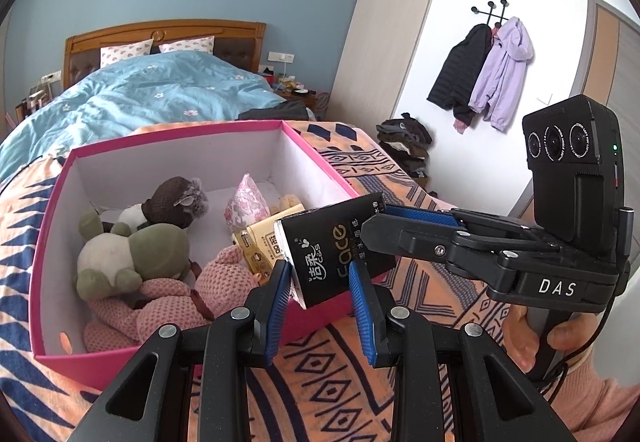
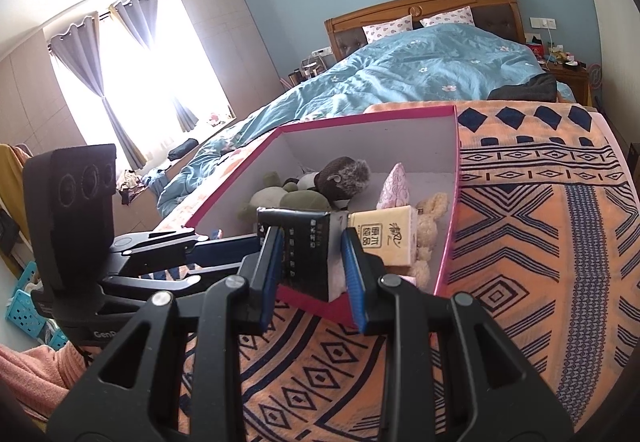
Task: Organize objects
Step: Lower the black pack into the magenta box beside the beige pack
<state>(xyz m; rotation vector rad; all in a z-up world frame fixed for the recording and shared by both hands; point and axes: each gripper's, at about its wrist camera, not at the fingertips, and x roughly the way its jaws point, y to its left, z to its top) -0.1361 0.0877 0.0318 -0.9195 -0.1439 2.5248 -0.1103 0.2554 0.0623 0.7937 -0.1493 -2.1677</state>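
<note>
Landmark: pink box [image 1: 316, 158], open-topped, white inside, standing on the orange patterned blanket [image 1: 420, 290] at the foot of the bed.

Already inside the box:
- green-and-white plush [image 1: 132, 254], toward the left wall;
- brown plush [image 1: 176, 198], behind the green one, toward the far wall;
- pink knitted plush [image 1: 168, 306], against the near wall;
- pink patterned packet [image 1: 244, 202], upright near the middle;
- yellow tissue pack [image 2: 386, 238], near the right wall;
- cream plush [image 2: 430, 210], just beside the yellow pack, against the right wall.

In transit:
- black tissue pack [image 1: 340, 254], held over the near rim of the box, not yet inside. Left gripper [image 1: 320, 278] pinches one end between its blue fingers [image 1: 362, 298]; right gripper [image 2: 312, 254] pinches the other end.

Outstanding, as judged: the black pack has yet to be lowered past the rim and let go. No other loose item shows on the blanket near the box, so this looks like one of the last pieces; most of the sorting appears done.
</note>
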